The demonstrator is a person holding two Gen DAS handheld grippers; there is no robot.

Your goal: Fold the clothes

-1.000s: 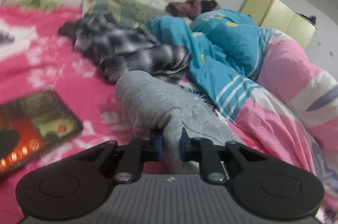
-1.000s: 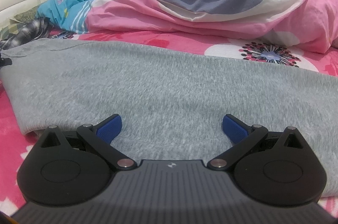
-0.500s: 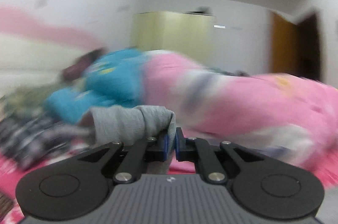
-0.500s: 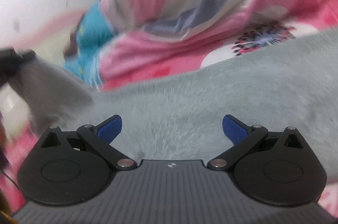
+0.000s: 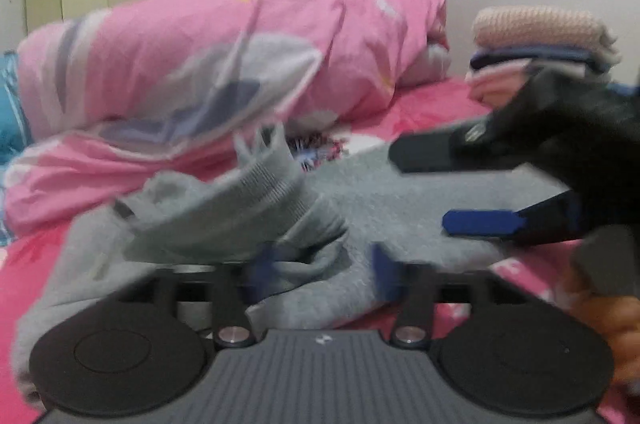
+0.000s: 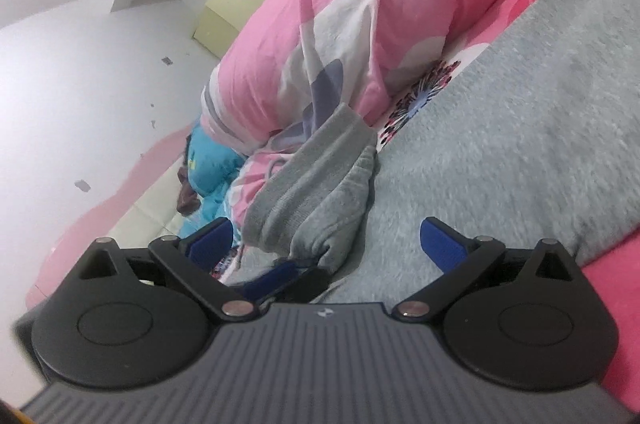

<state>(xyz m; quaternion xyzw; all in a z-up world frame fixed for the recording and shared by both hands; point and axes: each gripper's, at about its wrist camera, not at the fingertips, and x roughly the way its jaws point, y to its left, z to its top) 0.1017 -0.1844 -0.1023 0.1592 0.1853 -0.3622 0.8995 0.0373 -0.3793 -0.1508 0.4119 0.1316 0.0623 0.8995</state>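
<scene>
Carried across since earlier frame: cuff [image 5: 256, 196] over grey garment [image 5: 420, 208] on bed [image 5: 432, 104], left gripper [image 5: 320, 264] jaws opening around it, right gripper [image 6: 324, 248] wide, empty; risk: cuff bunches, spoiling fold.

Garment [image 5: 400, 196] on bed [image 5: 432, 104], quilt [image 5: 224, 64] behind, stack [image 5: 540, 44] rightward

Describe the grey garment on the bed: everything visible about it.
The grey garment is soft, fuzzy knit fabric, spread mostly flat on the pink floral bedsheet. One ribbed-cuffed sleeve is folded back over the body, bunched and creased. It lies between the left gripper's opening jaws, whose pads no longer press it. The right gripper hovers open above the body. The pink quilt lies just beyond the garment.
</scene>
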